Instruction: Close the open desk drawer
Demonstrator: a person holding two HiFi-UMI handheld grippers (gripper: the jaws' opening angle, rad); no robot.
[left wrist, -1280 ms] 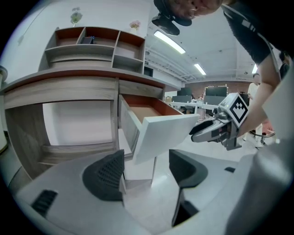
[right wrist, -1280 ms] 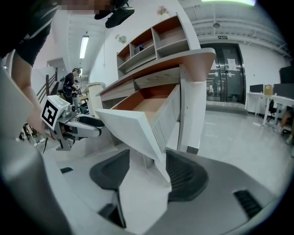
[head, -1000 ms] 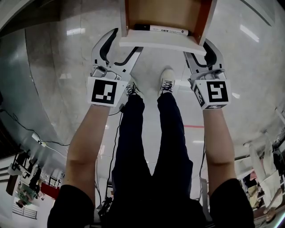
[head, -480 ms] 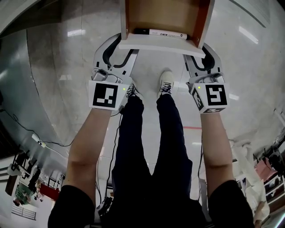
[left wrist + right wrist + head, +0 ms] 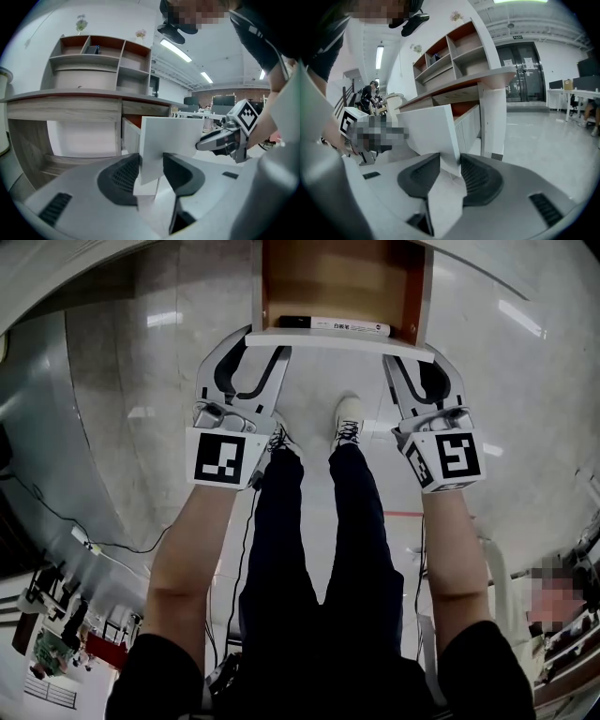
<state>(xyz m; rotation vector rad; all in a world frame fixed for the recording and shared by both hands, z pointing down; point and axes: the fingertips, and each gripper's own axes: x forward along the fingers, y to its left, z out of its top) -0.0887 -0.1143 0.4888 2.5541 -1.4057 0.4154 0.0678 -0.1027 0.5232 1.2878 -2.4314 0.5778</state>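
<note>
The left gripper and right gripper have just clamped onto the drawer front, so pushing it shut can likely begin.

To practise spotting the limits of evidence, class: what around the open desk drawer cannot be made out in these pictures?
Print on the white marker pen with a black cap: too small to read, head view.
Back of the open wooden desk drawer: cut off by the head view's top edge.
The dark object in the upper shelf cubby: too small to identify, left gripper view.
</note>
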